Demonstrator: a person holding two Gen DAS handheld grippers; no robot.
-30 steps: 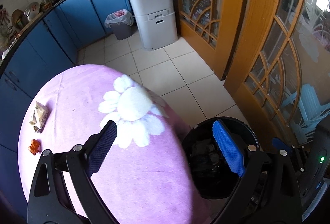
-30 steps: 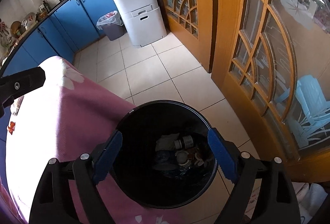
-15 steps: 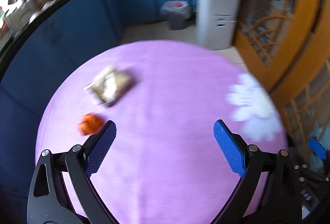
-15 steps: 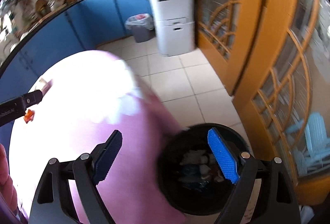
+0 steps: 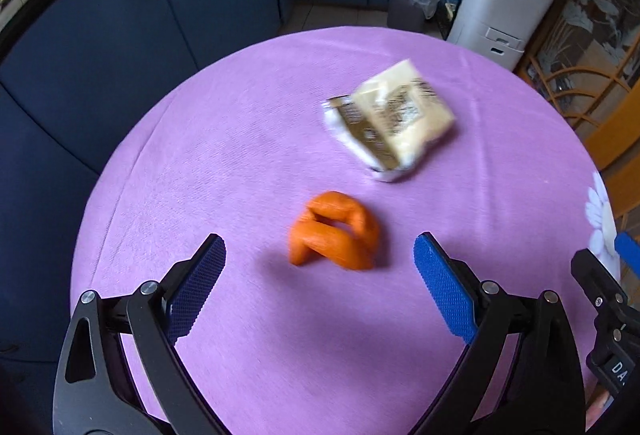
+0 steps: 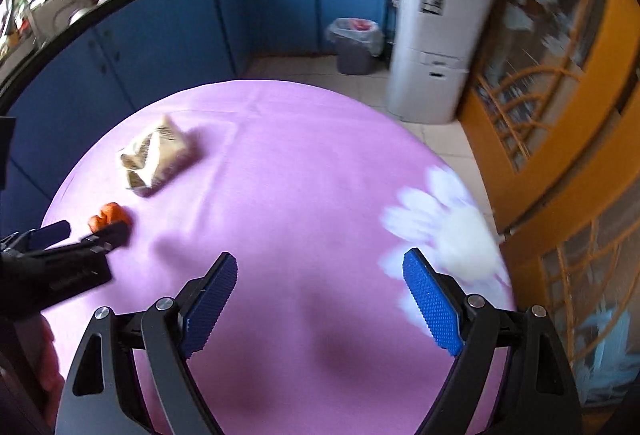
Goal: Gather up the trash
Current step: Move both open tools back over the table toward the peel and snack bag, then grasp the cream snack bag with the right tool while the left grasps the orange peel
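Jaws spread wide, the left hand-held gripper [image 5: 320, 263] hovers just short of the orange scrap [image 5: 334, 231] on the purple tabletop [image 5: 260, 155]. Beyond lies a crumpled wrapper [image 5: 390, 119]. The right hand-held gripper [image 6: 320, 285], likewise released, holds nothing.

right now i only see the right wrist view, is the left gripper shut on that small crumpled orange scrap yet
observer: no, the left gripper is wide open; the small crumpled orange scrap sits between its fingertips with a gap on each side
operator: anything else between the jaws
observer: no, only bare purple tablecloth on either side of the scrap; the beige printed snack wrapper lies out beyond the fingertips
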